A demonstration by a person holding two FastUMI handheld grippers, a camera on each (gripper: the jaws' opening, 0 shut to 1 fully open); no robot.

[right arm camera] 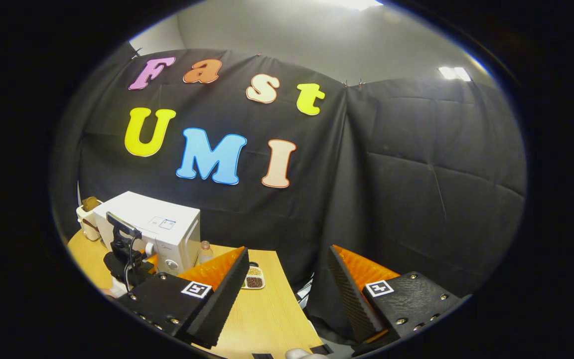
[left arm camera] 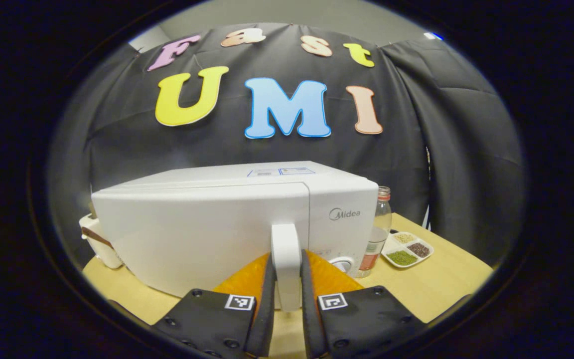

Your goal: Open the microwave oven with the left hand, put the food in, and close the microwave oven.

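The left gripper [left arm camera: 287, 279] pinches the door handle [left arm camera: 286, 259] of the still-closed microwave [left arm camera: 207, 224] on the counter [left arm camera: 446, 284], while the right gripper [right arm camera: 287, 294] waits, jaws spread and empty; everything remains undone.

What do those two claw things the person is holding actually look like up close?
Each is a two-finger tool. The left gripper and right gripper both have dark, textured blocks studded with screws, each carrying a small square black-and-white marker. The fingers are flat wedges with ribbed inner faces. In the right gripper view, the left gripper carries a dark camera mount and a thin cable.
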